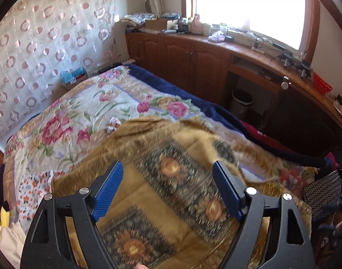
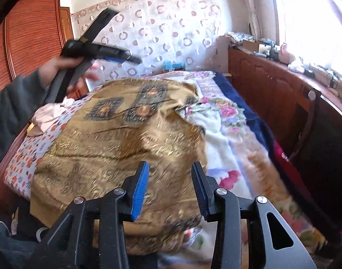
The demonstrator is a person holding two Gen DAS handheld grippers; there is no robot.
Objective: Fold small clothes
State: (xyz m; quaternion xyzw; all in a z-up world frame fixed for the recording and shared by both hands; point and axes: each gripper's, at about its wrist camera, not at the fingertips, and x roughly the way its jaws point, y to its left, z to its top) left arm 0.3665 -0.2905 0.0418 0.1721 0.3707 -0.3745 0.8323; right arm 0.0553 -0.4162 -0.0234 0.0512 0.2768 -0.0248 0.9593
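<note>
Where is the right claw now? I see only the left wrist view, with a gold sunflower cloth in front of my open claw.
Observer: The right claw is open and holds nothing. It is over the near edge of the gold cloth.
Operator: Does my left claw touch the cloth?
Observer: No. The right wrist view shows the left claw lifted in the air by the person's hand, above the far left part of the bed.

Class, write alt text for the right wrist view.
An open right gripper hovers above a golden-brown sunflower-patterned cloth spread on a floral bedspread. At upper left, a hand holds the left gripper raised.
</note>
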